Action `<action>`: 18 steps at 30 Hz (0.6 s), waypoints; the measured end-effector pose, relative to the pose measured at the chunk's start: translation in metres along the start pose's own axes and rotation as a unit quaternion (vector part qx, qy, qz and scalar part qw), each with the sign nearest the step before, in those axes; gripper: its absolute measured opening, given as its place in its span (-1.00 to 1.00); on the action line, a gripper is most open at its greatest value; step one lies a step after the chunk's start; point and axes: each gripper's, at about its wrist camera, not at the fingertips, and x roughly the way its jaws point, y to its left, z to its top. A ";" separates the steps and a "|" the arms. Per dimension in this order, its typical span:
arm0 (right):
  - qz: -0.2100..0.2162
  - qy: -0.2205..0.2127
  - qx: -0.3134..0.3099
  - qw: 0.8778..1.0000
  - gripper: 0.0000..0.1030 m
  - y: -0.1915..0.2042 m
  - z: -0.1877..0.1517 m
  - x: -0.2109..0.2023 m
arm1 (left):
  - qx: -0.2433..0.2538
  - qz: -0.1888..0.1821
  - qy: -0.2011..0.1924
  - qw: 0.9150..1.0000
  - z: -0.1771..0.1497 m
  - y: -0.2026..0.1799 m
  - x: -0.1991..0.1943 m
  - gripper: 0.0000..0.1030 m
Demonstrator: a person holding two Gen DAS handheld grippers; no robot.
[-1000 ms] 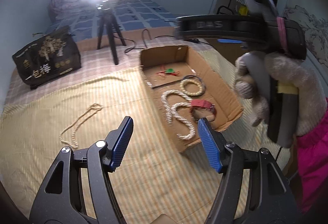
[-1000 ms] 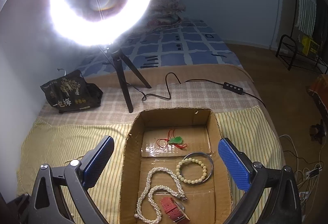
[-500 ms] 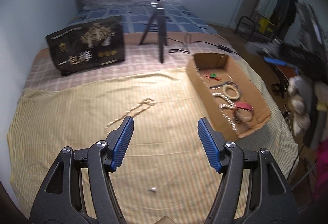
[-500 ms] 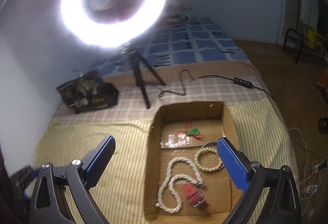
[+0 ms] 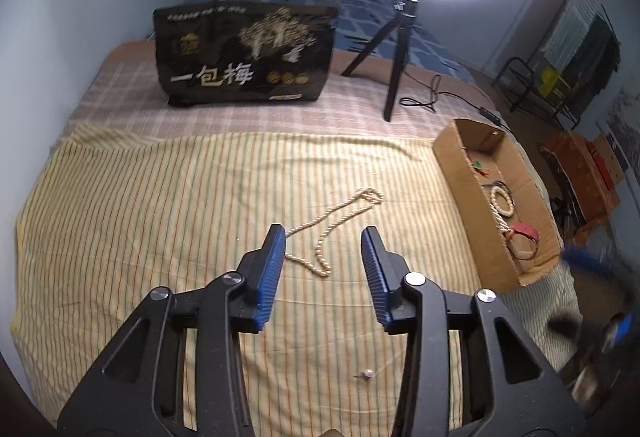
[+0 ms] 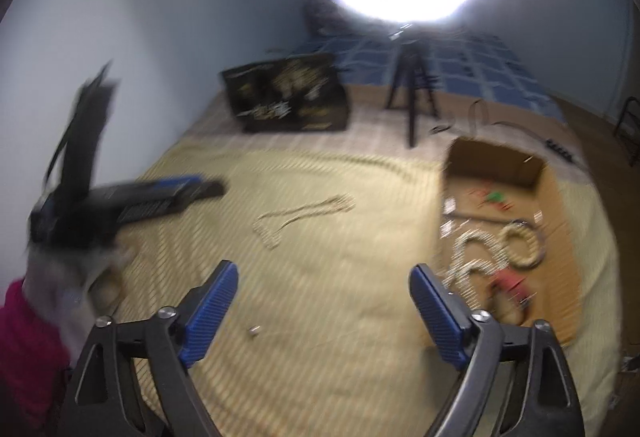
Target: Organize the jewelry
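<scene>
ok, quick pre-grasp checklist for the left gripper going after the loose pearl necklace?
1. left gripper open and empty: ok, nothing between the jaws.
2. pearl necklace in view and unobstructed on the striped cloth: ok.
3. Alignment: ok, the lower loop of the strand sits between the fingertips in the left wrist view; height above the cloth cannot tell.
4. right gripper clear of the strand: ok, open and empty, but its view is motion-blurred.
5. cardboard box has room for a drop: ok, bare floor visible beside the jewelry already inside.
6. Stray small bead on the cloth near the gripper: not ok, unhandled.
</scene>
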 end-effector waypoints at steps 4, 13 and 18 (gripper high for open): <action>0.018 0.036 -0.027 0.999 0.55 0.028 -0.025 0.024 | -0.010 -0.001 0.014 1.000 -0.003 0.010 0.015 -0.26; 0.042 0.084 -0.034 0.995 0.37 0.045 -0.068 0.073 | -0.032 -0.001 0.047 0.998 -0.005 0.028 0.050 -0.41; 0.033 0.093 -0.074 0.992 0.37 0.059 -0.068 0.083 | -0.038 -0.006 0.067 0.997 -0.006 0.031 0.072 -0.42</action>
